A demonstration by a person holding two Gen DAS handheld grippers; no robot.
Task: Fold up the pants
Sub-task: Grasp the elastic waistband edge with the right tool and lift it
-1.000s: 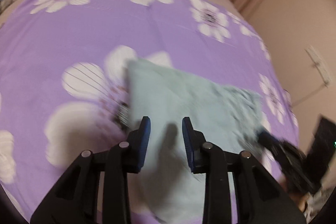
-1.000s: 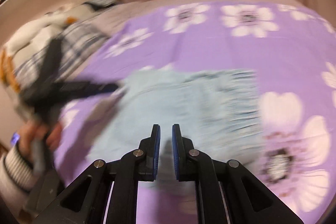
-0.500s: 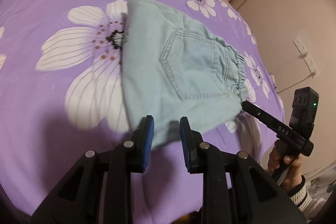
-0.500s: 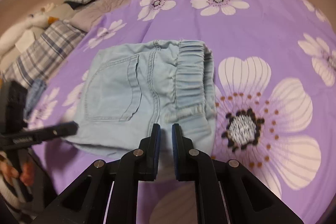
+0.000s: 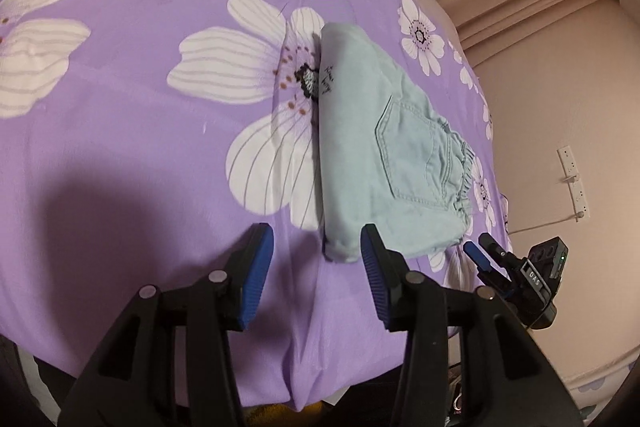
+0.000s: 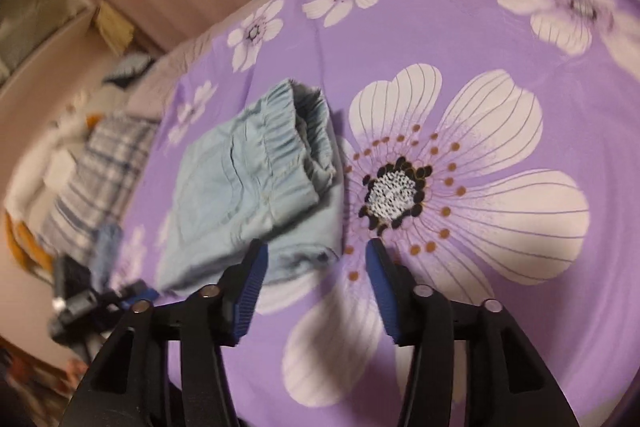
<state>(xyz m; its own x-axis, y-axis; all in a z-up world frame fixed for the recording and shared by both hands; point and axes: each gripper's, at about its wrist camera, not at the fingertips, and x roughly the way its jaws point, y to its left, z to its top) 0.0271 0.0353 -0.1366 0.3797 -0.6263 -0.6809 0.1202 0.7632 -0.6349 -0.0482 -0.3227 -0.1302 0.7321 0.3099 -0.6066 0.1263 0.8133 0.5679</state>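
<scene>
A bed spread with a purple sheet printed with large white flowers (image 5: 168, 155) fills both views. On it lies the pair of light blue denim pants (image 5: 384, 155), folded into a compact, thick rectangle with a back pocket facing up and the elastic waistband bunched along one edge; in the right wrist view that waistband side (image 6: 296, 143) faces the big flower.

The bundle's long axis runs away from the person. Its near end lies just ahead of both tools. The left tongs (image 5: 318, 271) sit nearest its near left corner, which shows just beyond the gap and close to the right-hand pad. The right tongs (image 6: 314, 291) sit at the opposite near corner, with the cloth's edge just past the left-hand pad.

Both tongs are released and their jaws are opening, with no cloth pinched between the blue pads. The folding looks essentially finished; any further move would probably be a small tidying or withdrawal.
</scene>
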